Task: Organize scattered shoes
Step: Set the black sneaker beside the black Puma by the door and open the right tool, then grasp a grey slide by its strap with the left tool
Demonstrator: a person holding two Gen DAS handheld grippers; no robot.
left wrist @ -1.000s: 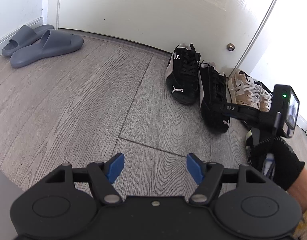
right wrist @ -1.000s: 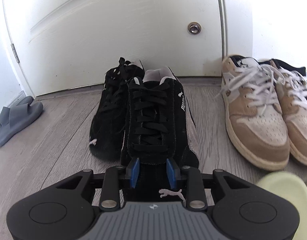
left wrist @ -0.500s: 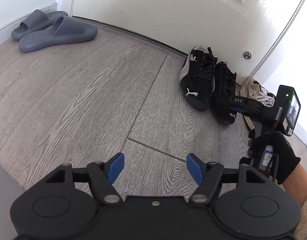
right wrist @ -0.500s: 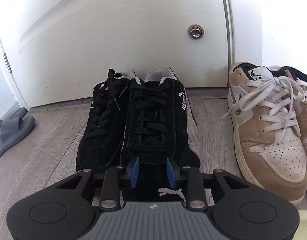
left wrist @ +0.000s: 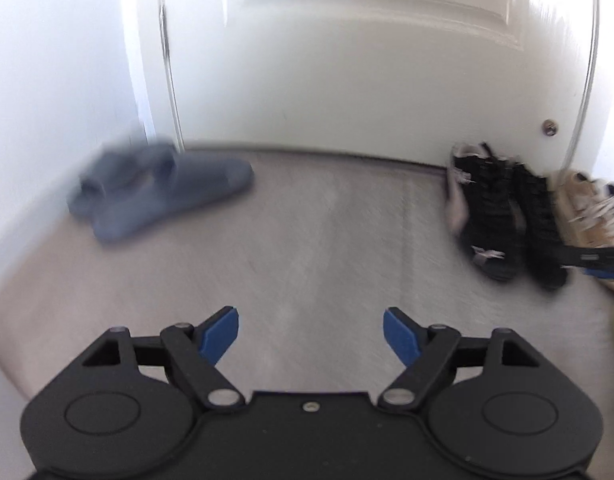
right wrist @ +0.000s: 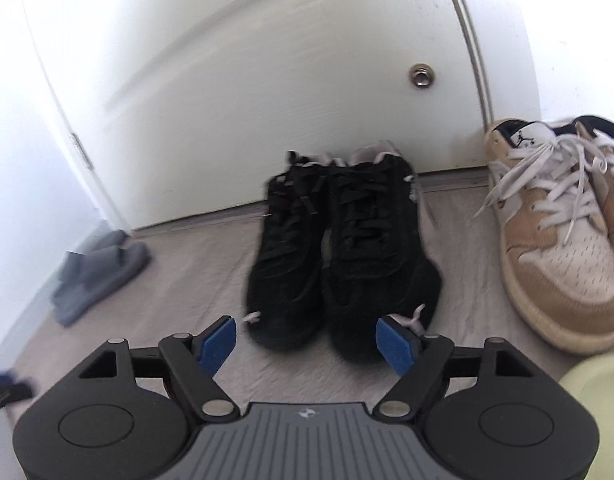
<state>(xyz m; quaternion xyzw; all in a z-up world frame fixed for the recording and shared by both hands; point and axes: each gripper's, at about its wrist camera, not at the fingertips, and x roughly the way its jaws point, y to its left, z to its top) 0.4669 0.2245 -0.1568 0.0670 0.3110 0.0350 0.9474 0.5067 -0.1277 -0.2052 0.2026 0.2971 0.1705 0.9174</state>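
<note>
Two black sneakers (right wrist: 339,256) stand side by side on the floor with their heels at the white door, also in the left wrist view as black sneakers (left wrist: 507,216). My right gripper (right wrist: 307,340) is open just short of their toes, holding nothing. Tan and white sneakers (right wrist: 559,236) sit to their right. A pair of grey slides (left wrist: 159,188) lies by the left wall, blurred; they show small as grey slides (right wrist: 99,272) in the right wrist view. My left gripper (left wrist: 311,334) is open over bare floor, pointed between the slides and the black pair.
A white door (right wrist: 267,60) with a small metal fitting (right wrist: 423,76) closes off the back. A pale green shoe (right wrist: 595,392) lies at the right edge near my right gripper. Grey wood-look floor (left wrist: 327,240) stretches between the slides and the sneakers.
My right gripper has opened and let go of the right black sneaker, then drawn back a little. The left gripper has swung left toward the grey slides; its view is blurred by motion.
</note>
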